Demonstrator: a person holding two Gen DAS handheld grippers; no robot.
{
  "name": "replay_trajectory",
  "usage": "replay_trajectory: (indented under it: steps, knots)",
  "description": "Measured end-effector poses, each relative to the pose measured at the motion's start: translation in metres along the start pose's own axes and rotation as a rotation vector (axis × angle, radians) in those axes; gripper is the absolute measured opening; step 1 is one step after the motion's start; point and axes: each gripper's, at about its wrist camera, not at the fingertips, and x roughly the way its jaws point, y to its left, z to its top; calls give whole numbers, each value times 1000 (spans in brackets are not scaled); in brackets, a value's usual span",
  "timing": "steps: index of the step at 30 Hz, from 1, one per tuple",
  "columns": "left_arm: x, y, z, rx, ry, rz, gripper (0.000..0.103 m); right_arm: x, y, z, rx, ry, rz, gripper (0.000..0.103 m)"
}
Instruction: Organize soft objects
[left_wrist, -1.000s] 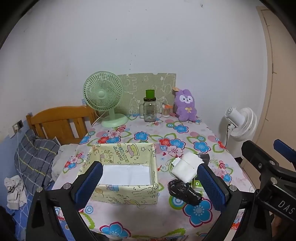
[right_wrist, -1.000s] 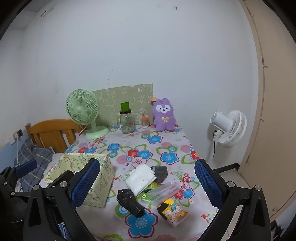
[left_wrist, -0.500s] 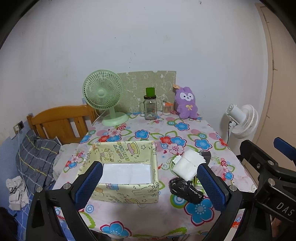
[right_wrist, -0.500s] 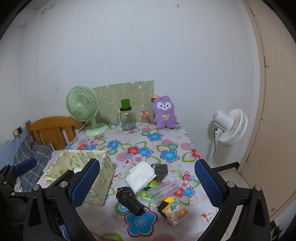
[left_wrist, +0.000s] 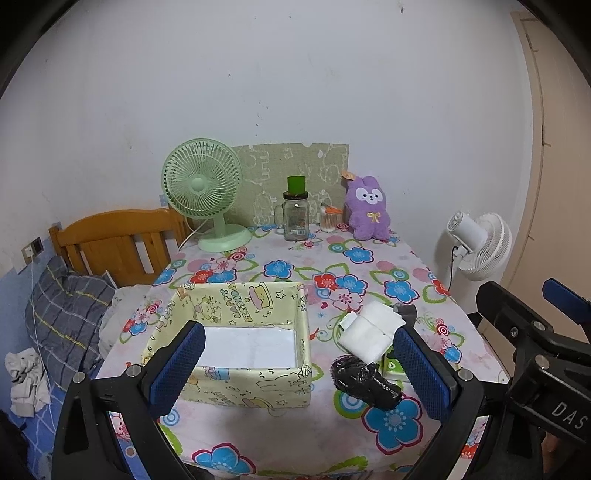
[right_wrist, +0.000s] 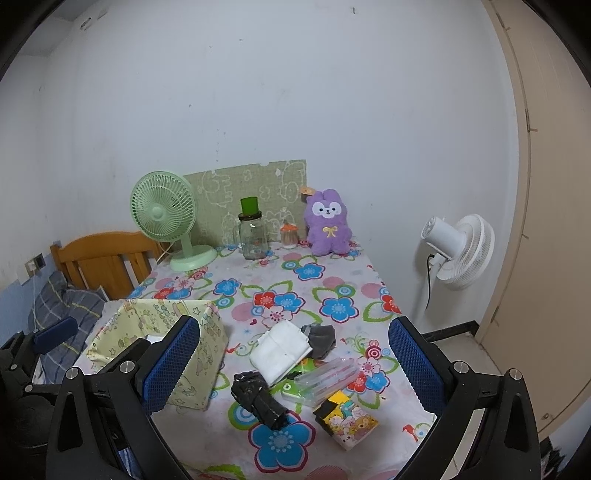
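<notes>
A pale yellow cartoon-print fabric box (left_wrist: 236, 384) (right_wrist: 199, 354) sits at the table's near left, holding only a white liner. Right of it lie a folded white cloth (left_wrist: 369, 328) (right_wrist: 280, 350), a grey cloth (right_wrist: 321, 338) and a crumpled black bundle (left_wrist: 364, 380) (right_wrist: 258, 397). A purple plush rabbit (left_wrist: 367, 210) (right_wrist: 328, 223) stands at the back. My left gripper (left_wrist: 299, 369) hovers open over the box's front wall. My right gripper (right_wrist: 295, 369) hovers open above the black bundle and white cloth. Neither holds anything.
A green desk fan (left_wrist: 203, 184), a glass jar with a green lid (left_wrist: 295, 218) and a swab pot (left_wrist: 328, 219) line the back. A clear pencil case (right_wrist: 325, 376) and a small printed box (right_wrist: 347, 417) lie front right. A white floor fan (right_wrist: 458, 251) stands right; a bed (left_wrist: 55, 317) left.
Both grippers have drawn back and risen slightly, so the table looks a little farther away. Nothing on the table has moved.
</notes>
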Motion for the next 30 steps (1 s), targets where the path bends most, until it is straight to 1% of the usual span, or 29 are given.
replay_trajectory:
  steps: [6, 15, 30]
  knots:
    - [0, -1, -3, -16, -5, -13, 102, 0, -3, -1, 13, -3, 6, 103]
    - [1, -4, -3, -7, -1, 0, 102, -1, 0, -1, 0, -12, -5, 103]
    - [4, -4, -4, -1, 0, 14, 102, 0, -2, 3, -1, -8, 10, 103]
